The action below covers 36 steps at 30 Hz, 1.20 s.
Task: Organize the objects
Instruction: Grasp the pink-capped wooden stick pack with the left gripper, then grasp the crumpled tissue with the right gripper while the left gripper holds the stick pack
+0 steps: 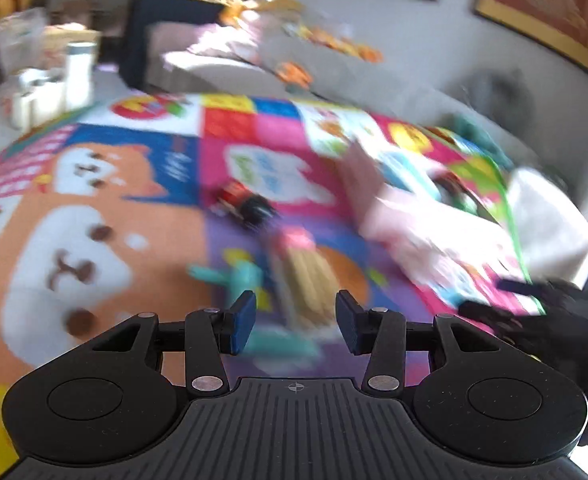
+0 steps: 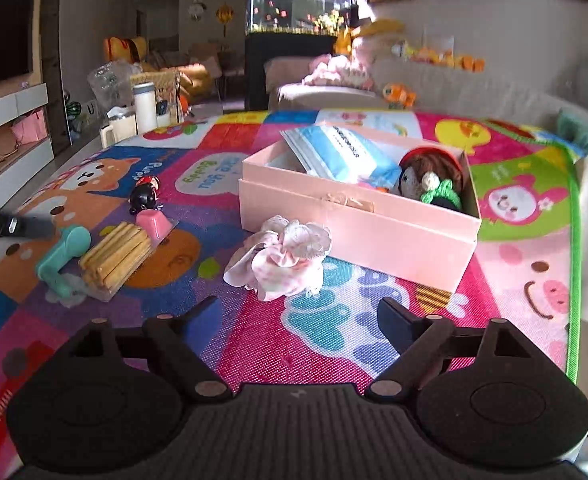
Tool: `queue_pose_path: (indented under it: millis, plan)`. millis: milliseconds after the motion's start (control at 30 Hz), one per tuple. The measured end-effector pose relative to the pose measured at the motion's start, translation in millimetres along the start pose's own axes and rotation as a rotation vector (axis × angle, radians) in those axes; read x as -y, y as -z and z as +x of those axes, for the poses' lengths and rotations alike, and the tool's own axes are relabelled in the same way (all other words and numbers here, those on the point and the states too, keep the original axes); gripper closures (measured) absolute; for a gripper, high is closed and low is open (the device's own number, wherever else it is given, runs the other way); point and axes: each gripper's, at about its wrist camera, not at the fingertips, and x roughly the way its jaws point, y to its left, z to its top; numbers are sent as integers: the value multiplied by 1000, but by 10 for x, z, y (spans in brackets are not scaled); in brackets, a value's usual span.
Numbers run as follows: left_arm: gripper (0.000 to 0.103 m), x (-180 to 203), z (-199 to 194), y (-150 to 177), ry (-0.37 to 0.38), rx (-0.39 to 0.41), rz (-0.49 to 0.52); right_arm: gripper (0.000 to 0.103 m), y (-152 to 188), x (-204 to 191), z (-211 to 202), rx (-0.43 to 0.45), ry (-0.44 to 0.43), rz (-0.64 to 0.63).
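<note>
Both claws are held wide and empty: left gripper (image 1: 296, 326), right gripper (image 2: 298, 320). Loose toys are judged mid-collection into the pink box (image 2: 358, 228). The scrunchie (image 2: 282, 258) lies just beside it; a straight reach and pinch is called for.

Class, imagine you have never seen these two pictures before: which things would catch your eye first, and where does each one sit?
First is the bright cartoon play mat covering the floor, with an open pink box on it holding a blue packet and a knitted doll. In front of the box lies a frilly pink-and-white cloth. To the left sit a pack of yellow sticks, a teal tool and a small black figurine.
</note>
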Motion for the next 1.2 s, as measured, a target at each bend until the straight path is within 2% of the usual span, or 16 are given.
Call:
queue_pose_path:
  millis: [33,100,200,300,400,500,633,733,800,867,933,1033,1133,1200]
  plan:
    - [55,67,22,1,19,-17,-6,13,19,-4,-5,11,-2,5]
    - [55,174,129,-17,6,-31,4,13,28,16,10,9,-7,22]
    - [55,336,395,-91,-83,-38,40,7,19,107,23,10,-9,80]
    - [55,423,700,-178,-178,-88,47,5,32,165,35,8,-15,126]
    - [56,450,930,-218,-224,-125,54,4,39,181,42,11,-17,142]
    - [56,467,971,-228,-234,-118,70,3,41,199,44,14,-25,160]
    - [59,495,946,-195,-192,-117,92,2,37,235,77,0,-34,191]
    - [61,568,814,-94,-8,-153,145,0,39,266,94,-7,-31,216]
    - [62,578,666,-5,35,-142,153,0,43,274,97,-8,-28,226]
    - [62,550,468,63,-9,-79,163,0,44,275,99,-7,-24,229]
    - [62,490,250,99,-105,24,184,0,45,273,97,-5,-21,229]
    - [62,347,73,76,-229,112,169,0,47,273,96,-6,-21,229]
    - [62,124,113,14,-289,66,72,0,44,272,101,-9,-14,230]
    - [64,-5,203,8,-297,21,-7,0,45,266,96,-9,-8,231]
